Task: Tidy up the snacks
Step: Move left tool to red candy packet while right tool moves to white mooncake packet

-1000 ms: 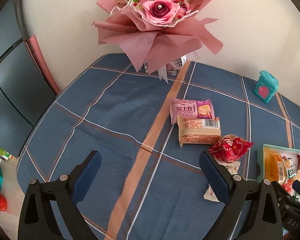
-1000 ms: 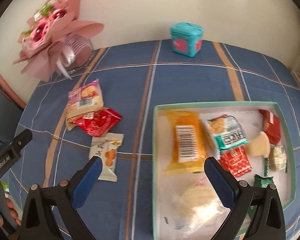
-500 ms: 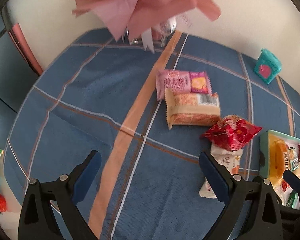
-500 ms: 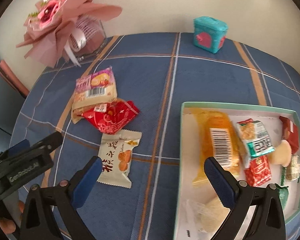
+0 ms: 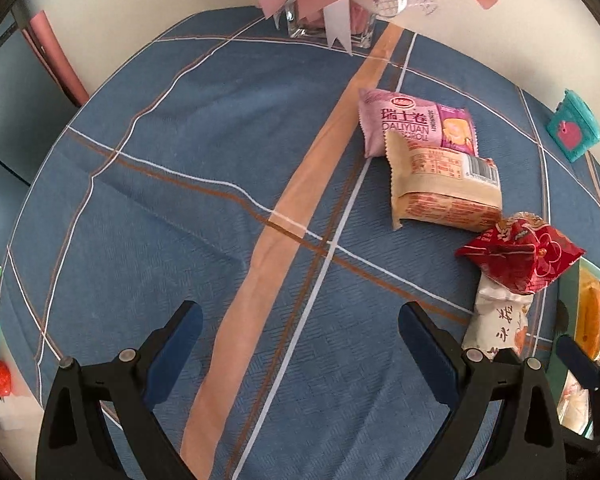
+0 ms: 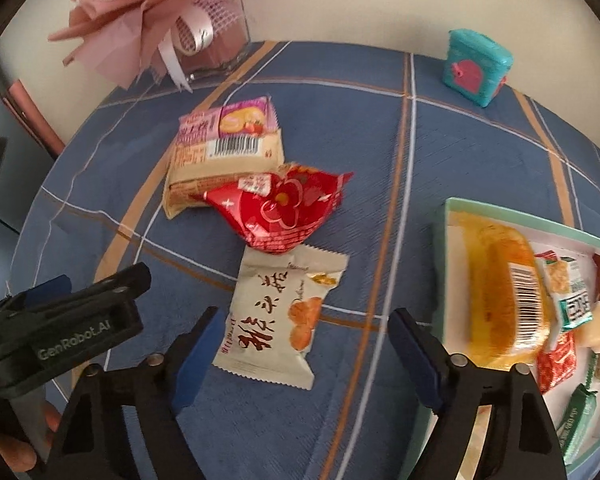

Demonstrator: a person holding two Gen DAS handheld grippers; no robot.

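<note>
Ahead, my tablecloth [image 5: 188, 184] lies bare leftward to its edge. My tray [image 6: 446, 240] sits right, packed. My left gripper [image 5: 300, 336] gapes over cloth; my right gripper [image 6: 304, 354] gapes around the white packet's [image 6: 284, 316] near edge.

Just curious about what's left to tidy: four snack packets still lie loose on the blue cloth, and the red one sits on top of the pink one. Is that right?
Not quite. Four packets are loose, but the red packet overlaps the beige packet and the white packet, not the pink packet, which lies behind the beige one. The right wrist view shows this.
</note>
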